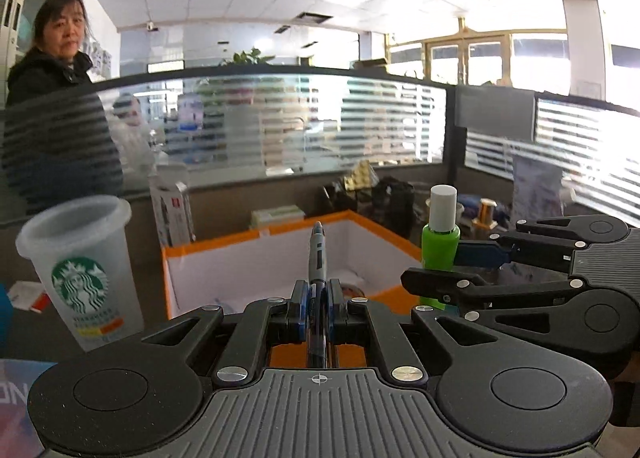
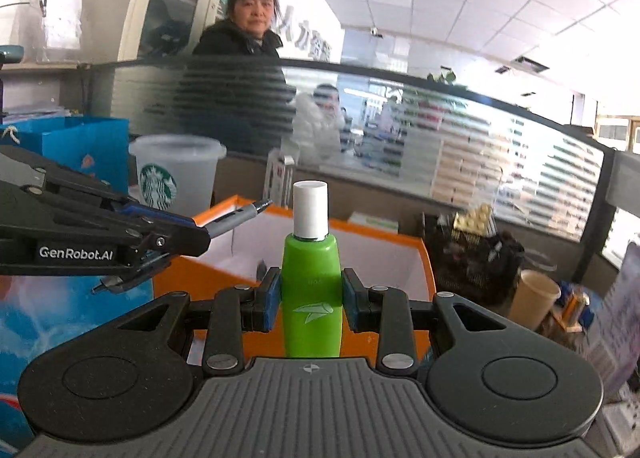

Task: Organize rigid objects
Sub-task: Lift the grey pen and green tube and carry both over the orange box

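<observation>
1. The left gripper is clamped tight on a slim grey-and-blue ballpoint pen, which lies along the fingers with its tip pointing forward, so it can be aimed nose-first over the orange-rimmed white cardboard box
2. The right gripper holds a bright green plastic bottle with a white cylindrical cap by its waist, blue pads pressing either side; the bottle stands upright, probably so it can be set down on its base
3. Both carried things hang on the near side of the box, above its front rim, the bottle to the right of the pen; my judgement is that the box is where they belong
4. A frosted translucent plastic cup with a green logo stands left of the box, apart from it
5. Right of the box sits a dark clutter of desk items (blurred, hard to name), and a person in a dark jacket stands behind the box, beyond the striped glass partition
</observation>
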A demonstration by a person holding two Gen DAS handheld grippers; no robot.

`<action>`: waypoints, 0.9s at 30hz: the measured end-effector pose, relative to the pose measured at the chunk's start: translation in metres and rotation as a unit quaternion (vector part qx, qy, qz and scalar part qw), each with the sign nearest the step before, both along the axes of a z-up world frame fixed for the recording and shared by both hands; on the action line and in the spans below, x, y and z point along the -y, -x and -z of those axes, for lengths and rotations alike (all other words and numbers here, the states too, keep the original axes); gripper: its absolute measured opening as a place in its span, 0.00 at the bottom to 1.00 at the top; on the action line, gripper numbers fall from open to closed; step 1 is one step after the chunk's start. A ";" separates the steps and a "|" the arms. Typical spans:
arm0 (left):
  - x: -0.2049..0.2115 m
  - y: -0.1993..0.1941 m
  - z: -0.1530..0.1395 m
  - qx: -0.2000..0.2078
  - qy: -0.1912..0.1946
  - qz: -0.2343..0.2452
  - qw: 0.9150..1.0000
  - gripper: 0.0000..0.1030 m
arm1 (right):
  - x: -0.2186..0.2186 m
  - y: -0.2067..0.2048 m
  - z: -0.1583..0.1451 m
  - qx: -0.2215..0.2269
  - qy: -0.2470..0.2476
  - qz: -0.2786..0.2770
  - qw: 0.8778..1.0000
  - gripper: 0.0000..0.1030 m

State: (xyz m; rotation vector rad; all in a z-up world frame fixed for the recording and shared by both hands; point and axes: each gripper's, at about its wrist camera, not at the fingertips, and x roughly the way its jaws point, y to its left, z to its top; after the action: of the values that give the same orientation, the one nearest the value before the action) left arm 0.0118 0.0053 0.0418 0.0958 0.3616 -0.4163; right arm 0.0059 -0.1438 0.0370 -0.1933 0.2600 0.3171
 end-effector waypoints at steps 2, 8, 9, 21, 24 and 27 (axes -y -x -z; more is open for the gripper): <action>-0.001 -0.003 -0.005 0.006 0.000 -0.004 1.000 0.07 | -0.002 -0.003 -0.006 0.008 0.000 -0.003 1.000 0.28; -0.004 -0.012 -0.021 0.020 0.004 -0.014 1.000 0.07 | -0.004 -0.015 -0.027 0.030 -0.005 -0.012 0.999 0.28; -0.005 -0.014 -0.023 0.023 0.004 -0.015 1.000 0.07 | -0.004 -0.017 -0.031 0.033 -0.006 -0.013 0.999 0.28; -0.011 -0.049 -0.044 0.035 0.017 -0.034 0.999 0.07 | 0.000 -0.048 -0.056 0.055 -0.031 -0.016 0.998 0.28; -0.012 -0.059 -0.046 0.034 0.019 -0.037 0.999 0.07 | 0.000 -0.059 -0.060 0.057 -0.034 -0.016 0.998 0.28; -0.012 -0.071 -0.045 0.028 0.018 -0.039 0.999 0.07 | -0.001 -0.070 -0.061 0.056 -0.038 -0.017 0.998 0.28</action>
State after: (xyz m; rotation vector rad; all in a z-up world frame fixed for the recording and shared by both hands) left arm 0.0826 0.0175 0.0866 0.0574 0.3021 -0.3418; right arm 0.0763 -0.1430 0.0979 -0.1407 0.1346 0.3484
